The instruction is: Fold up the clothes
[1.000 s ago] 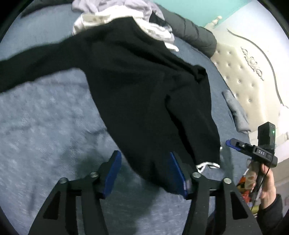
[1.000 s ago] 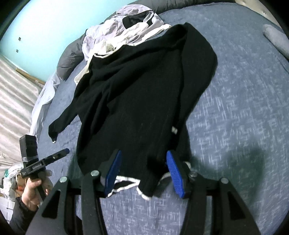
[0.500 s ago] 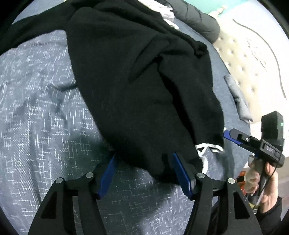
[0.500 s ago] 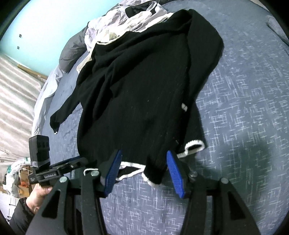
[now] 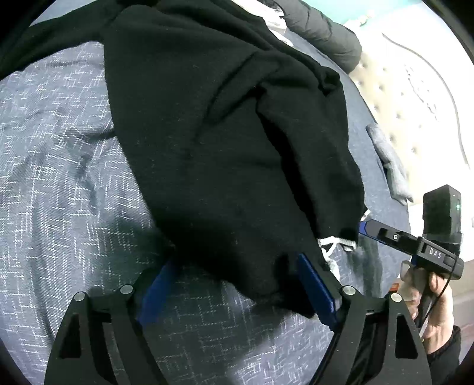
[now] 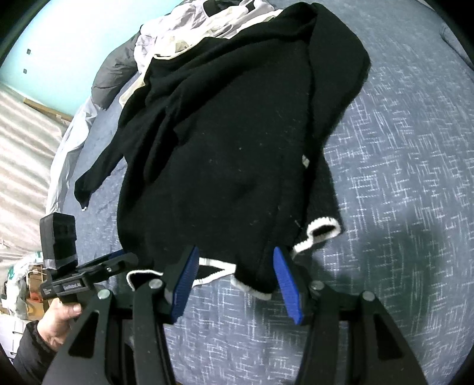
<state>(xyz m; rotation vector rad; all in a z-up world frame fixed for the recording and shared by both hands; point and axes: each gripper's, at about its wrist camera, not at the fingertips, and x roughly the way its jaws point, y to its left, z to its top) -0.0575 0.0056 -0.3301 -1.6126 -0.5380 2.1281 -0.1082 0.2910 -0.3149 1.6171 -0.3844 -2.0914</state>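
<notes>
Behind the black sweater (image 6: 225,142), pale clothes (image 6: 207,26) crowd the bed's (image 6: 400,183) far edge; the sweater hem hides part of the wide left gripper (image 5: 237,284) and the wide right gripper (image 6: 234,275).

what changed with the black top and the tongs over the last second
Both tongs, left and right, closed in on the hem of the black sweater, whose white-trimmed edge now sits between the open jaws; nothing is gripped yet. The sweater fills more of both views. It still lies spread on the blue bedspread, and the pale clothes pile remains beyond it.
</notes>
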